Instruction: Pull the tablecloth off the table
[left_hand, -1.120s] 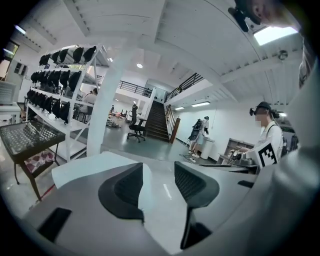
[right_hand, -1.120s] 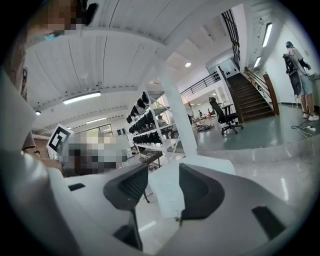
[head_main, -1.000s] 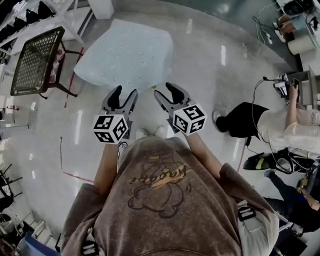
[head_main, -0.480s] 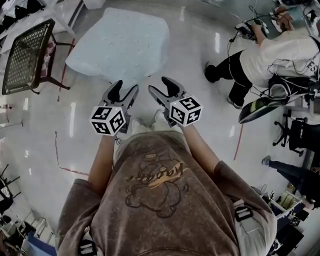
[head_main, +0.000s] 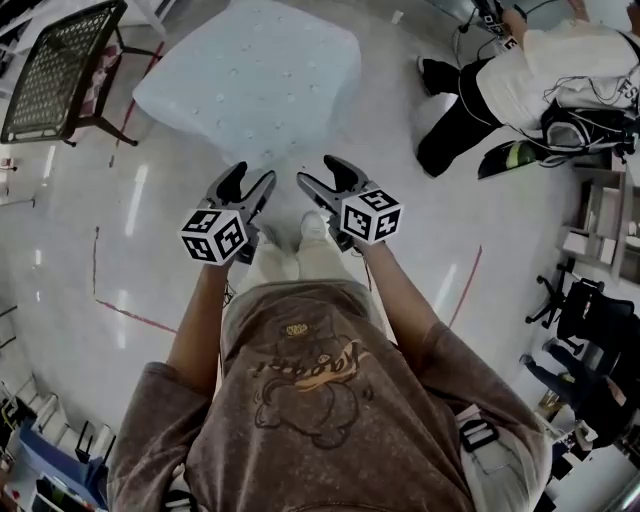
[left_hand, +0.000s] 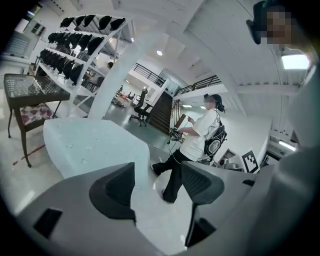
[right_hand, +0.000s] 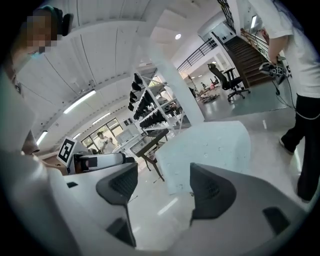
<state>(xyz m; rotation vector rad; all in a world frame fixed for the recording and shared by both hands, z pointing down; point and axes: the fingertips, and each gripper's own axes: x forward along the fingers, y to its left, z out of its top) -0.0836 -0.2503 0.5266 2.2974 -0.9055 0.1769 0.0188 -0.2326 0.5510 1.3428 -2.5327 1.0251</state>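
The pale blue tablecloth (head_main: 250, 85) covers the bench completely. It lies ahead of both pairs of jaws and nothing touches it. I judge it light, soft and limp, likely to slide off easily, so I would pinch the near hanging edge, one corner per side. My left gripper (head_main: 250, 178) and right gripper (head_main: 320, 172) have just been opening; their jaws stand wide apart with nothing between them. A dark mesh-topped side bench (head_main: 60, 65) sits out beyond the left jaws. A standing person (head_main: 500, 90) is off beyond the right jaws, seemingly clear of my pull.

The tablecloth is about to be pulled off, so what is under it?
The pale tablecloth hangs down on every visible side; only its boxy shape shows. The table beneath is completely covered.
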